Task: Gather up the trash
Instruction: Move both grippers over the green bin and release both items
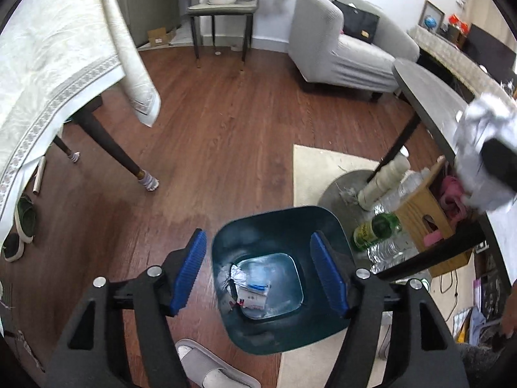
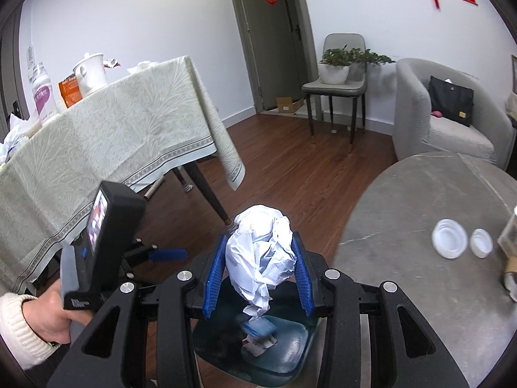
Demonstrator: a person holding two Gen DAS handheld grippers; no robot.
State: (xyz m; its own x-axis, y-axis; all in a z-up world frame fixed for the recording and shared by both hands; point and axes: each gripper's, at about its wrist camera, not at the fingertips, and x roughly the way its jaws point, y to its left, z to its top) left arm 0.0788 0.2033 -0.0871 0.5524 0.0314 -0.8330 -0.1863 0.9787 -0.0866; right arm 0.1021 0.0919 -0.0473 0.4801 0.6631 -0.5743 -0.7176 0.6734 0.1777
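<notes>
On the far left we note the dining table with its pale tablecloth (image 1: 48, 74); then our left gripper (image 1: 258, 271) hangs over the dark bin (image 1: 326, 226), jaws spread wide with nothing between the blue pads (image 1: 190, 271), and wrappers (image 1: 250, 289) lie on the bin floor. Further right, our right gripper (image 2: 260, 270) holds the crumpled white paper (image 2: 260, 252) pinched between its pads above the same bin (image 2: 290, 349), beside the grey round table (image 2: 420, 226) where two white lids (image 2: 450, 238) sit near the right edge
</notes>
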